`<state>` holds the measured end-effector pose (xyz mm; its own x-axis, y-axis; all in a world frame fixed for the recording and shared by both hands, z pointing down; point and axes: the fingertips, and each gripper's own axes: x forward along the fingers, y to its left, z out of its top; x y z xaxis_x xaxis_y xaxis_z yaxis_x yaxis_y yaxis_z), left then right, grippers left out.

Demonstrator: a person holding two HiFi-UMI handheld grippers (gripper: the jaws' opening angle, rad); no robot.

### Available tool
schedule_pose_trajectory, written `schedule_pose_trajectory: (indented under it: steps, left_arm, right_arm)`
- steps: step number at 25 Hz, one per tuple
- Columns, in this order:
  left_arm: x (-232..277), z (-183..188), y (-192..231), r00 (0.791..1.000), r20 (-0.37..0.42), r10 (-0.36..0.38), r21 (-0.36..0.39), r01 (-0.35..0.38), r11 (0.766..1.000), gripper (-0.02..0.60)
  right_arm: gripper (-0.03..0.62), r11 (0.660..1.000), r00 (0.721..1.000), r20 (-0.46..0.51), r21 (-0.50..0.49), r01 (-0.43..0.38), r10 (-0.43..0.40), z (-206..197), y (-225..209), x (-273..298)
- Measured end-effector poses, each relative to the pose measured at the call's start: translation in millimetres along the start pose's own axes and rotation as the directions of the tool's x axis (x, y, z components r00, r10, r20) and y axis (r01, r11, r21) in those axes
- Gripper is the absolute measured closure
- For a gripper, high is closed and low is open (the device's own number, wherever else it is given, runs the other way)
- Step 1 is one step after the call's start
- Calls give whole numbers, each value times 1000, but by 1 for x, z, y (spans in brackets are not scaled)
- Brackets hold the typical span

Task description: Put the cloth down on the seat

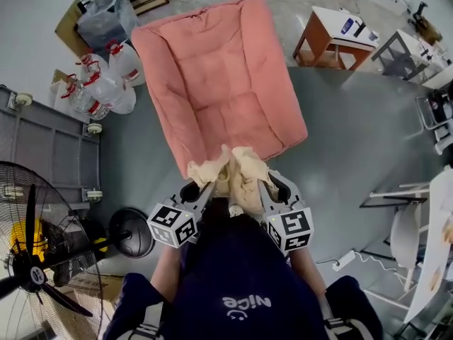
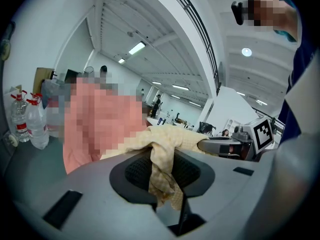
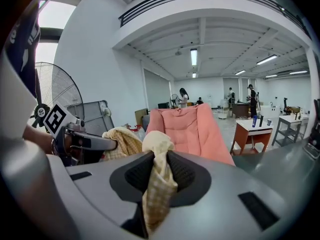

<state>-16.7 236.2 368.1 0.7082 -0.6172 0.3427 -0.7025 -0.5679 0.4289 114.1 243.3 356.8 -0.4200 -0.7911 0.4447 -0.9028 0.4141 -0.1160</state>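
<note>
A pale yellow checked cloth [image 1: 233,172] hangs bunched between my two grippers, just above the near edge of the pink cushioned seat [image 1: 212,69]. My left gripper [image 1: 202,190] is shut on one end of the cloth [image 2: 162,169]. My right gripper [image 1: 265,188] is shut on the other end of the cloth [image 3: 157,184]. In the right gripper view the pink seat [image 3: 187,126] stands straight ahead and the left gripper [image 3: 75,139] shows at the left. The left gripper view shows the right gripper [image 2: 235,144] beyond the cloth.
Large water bottles [image 1: 106,83] and a grey bin [image 1: 106,16] stand left of the seat. A black fan [image 1: 28,261] is at the near left. A small orange-legged table [image 1: 333,37] is right of the seat, with white chairs [image 1: 425,239] at the far right.
</note>
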Motion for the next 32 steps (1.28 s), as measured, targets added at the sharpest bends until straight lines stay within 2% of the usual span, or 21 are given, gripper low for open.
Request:
schedule_pose_trajectory:
  steps: [6, 19, 25, 32]
  left_arm:
    - [31, 11, 32, 999, -34, -39, -10, 39, 999, 472]
    - [97, 79, 142, 993, -46, -106, 4, 107, 994, 472]
    - [118, 93, 166, 986, -83, -143, 40, 147, 988, 472]
    - [128, 103, 175, 985, -86, -147, 18, 149, 989, 472]
  right_arm:
    - [507, 1000, 999, -28, -2, 30, -30, 13, -12, 39]
    - [507, 994, 994, -31, -7, 109, -109, 72, -35, 151]
    - [507, 989, 988, -31, -10, 149, -149, 84, -42, 177]
    - [507, 988, 987, -55, -31, 148, -150, 94, -47, 189]
